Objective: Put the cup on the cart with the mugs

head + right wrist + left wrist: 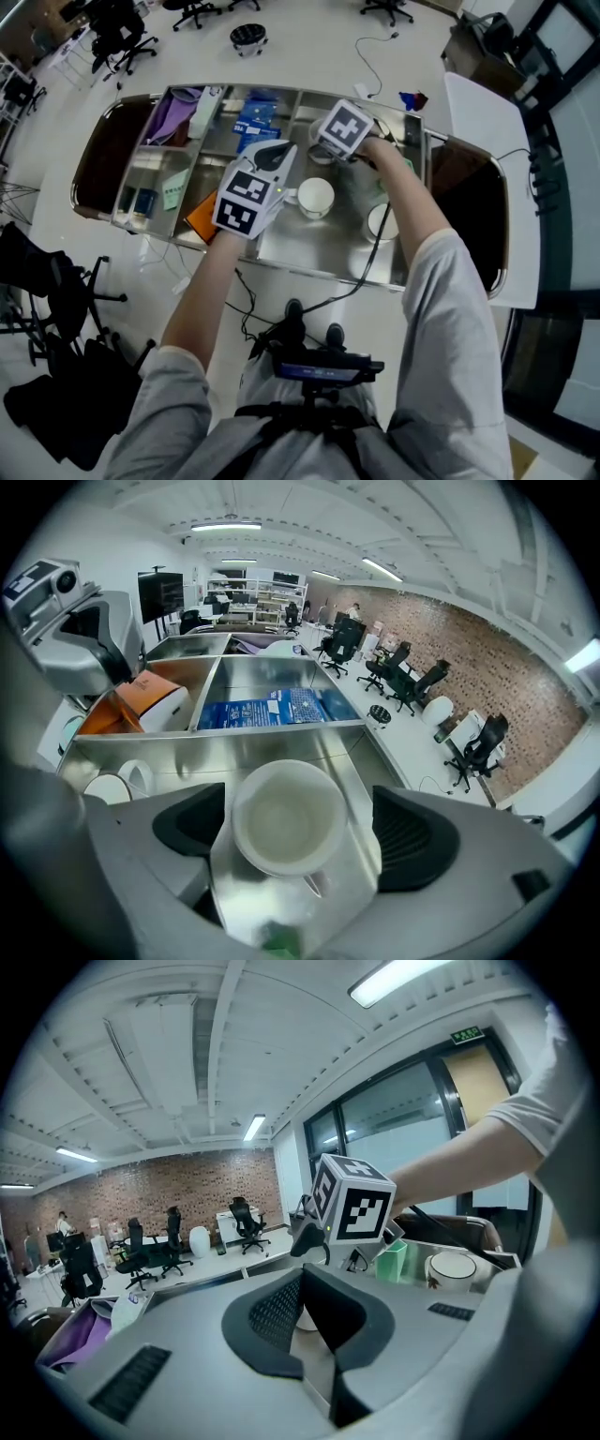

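- Office floor, white, with black swivel chairs [127, 42] at the far side. The head view looks down on a compartmented stainless-steel cart [281, 264].
  - The right gripper [328, 155] is angled down into the cart's big open tray. Its marker cube [342, 127] masks most of what sits under it.
  - One white ceramic mug [315, 197] stands just on the near side of that gripper. A second white mug [382, 220] stands beside the right forearm.
  - The left gripper [272, 159] sits just left of the mugs, over a divider.
- Left gripper view: the jaws are drawn together at the tips with nothing gripped.
  - They point roughly level across the tray, toward the right gripper's cube. This gripper is beside the action, not on it.
- Right gripper view: the small white round cup [289, 817] stands upright, mouth up, on the bare steel tray floor.
  - It is dead centre between the jaws, which are spread wide. Steel shows between the cup and the right pad, and the left pad is close but not pressing, so the cup is released.
  - A blue printed packet [267, 708] lies in the next compartment beyond.
- Judgement: the cup looks placed, in the same tray as the mugs.
  - The cup's axis is vertical and it lies straight ahead along the right gripper's line.
  - The next move should pull straight back up that line, without swinging sideways, or a pad clips the rim.
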